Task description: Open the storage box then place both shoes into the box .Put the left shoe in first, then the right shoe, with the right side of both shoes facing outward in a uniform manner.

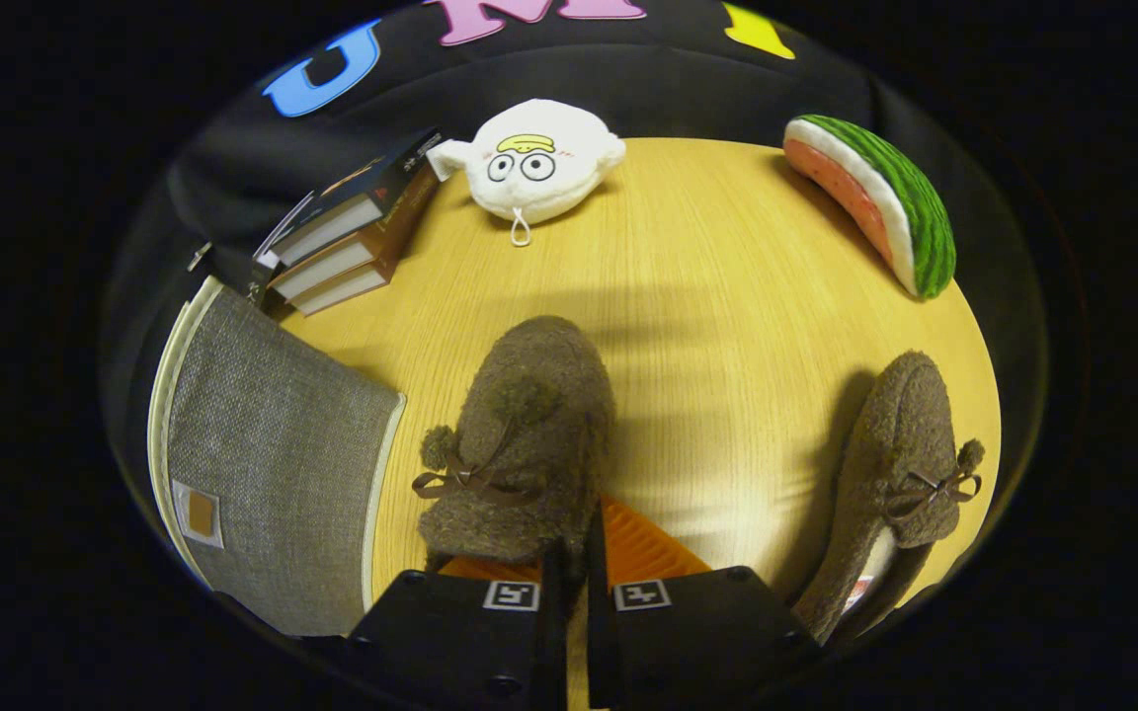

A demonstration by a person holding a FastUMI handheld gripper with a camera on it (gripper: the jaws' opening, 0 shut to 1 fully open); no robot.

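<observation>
A brown fuzzy shoe (520, 434) with a bow and pom-poms sits just ahead of my fingers, its toe pointing away from me. My gripper (577, 558) is shut on the rim of its heel opening, the fingers almost together with the shoe's edge pinched between them. The second matching shoe (900, 474) lies on its side to the right on the wooden table (727, 296), apart from the fingers. The grey fabric storage box (273, 464) with cream trim stands to the left of the held shoe, showing a flat cloth face with a small label.
A stack of books (352, 232) lies beyond the box. A white plush toy (534, 163) sits at the table's far edge, and a watermelon-slice plush (880, 202) lies at the far right.
</observation>
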